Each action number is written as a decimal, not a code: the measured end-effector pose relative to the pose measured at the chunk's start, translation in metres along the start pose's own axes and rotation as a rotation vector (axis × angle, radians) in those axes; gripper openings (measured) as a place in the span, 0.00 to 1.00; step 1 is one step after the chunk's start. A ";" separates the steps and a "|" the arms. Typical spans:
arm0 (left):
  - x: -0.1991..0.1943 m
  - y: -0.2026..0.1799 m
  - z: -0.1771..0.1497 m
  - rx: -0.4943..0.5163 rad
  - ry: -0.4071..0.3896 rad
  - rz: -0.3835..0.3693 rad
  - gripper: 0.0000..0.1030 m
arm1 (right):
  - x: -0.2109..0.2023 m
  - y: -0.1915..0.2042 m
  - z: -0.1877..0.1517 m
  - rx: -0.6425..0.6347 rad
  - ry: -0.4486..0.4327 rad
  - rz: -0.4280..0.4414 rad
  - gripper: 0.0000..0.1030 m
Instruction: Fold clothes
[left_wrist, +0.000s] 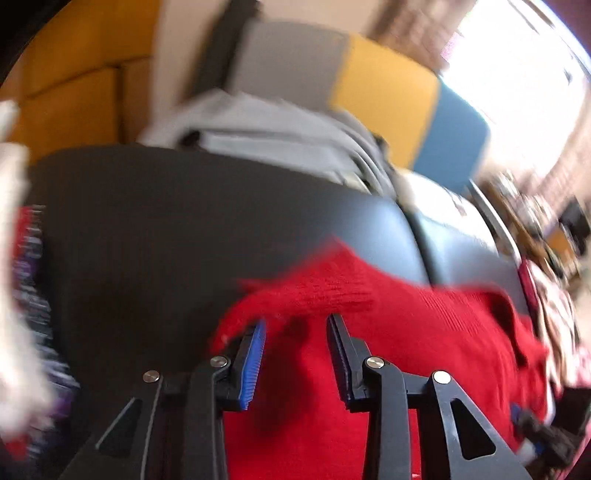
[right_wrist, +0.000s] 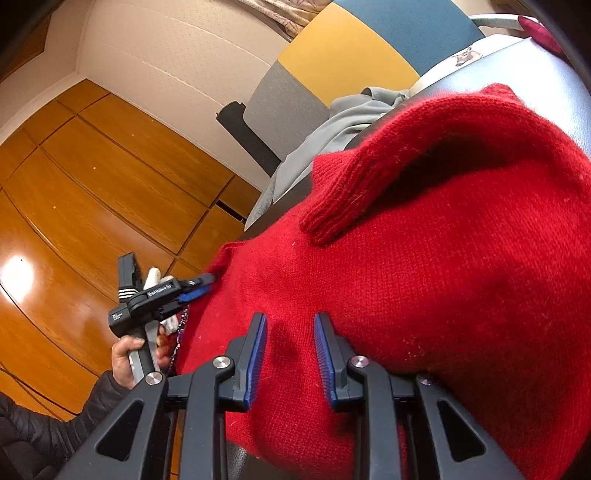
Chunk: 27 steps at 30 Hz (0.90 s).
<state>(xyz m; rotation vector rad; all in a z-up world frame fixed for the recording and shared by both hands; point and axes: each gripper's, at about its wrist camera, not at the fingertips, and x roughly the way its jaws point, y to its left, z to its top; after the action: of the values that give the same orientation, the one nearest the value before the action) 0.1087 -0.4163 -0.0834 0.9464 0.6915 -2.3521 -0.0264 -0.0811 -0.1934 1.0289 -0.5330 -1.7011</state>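
Sweater (right_wrist: 443, 266): soft, limp knit, best pinched at its edges. Left hand-held gripper (left_wrist: 295, 325) and right hand-held gripper (right_wrist: 290, 321) both gape, empty.

The left wrist view is motion-blurred throughout, with a blown-out window (left_wrist: 524, 62) at upper right, whereas the right wrist view is sharp and evenly bright, showing a glare spot on the wooden floor (right_wrist: 16, 275) at left, a soft shadow under the folded red sweater (right_wrist: 443, 258), and fisheye-curved, dark-vignetted corners.
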 end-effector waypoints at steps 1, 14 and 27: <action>-0.007 0.011 0.003 -0.035 -0.019 0.013 0.45 | 0.000 -0.001 0.000 0.002 0.000 0.003 0.25; 0.001 -0.092 -0.084 0.088 0.123 -0.270 0.60 | -0.025 0.067 0.032 -0.465 -0.024 -0.568 0.27; 0.010 -0.096 -0.097 0.139 0.152 -0.286 0.66 | 0.029 0.064 0.038 -1.105 0.291 -0.872 0.27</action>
<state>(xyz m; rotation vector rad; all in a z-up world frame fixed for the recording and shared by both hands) 0.0895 -0.2877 -0.1265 1.1639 0.7744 -2.6249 -0.0267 -0.1359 -0.1356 0.6328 1.1160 -2.0561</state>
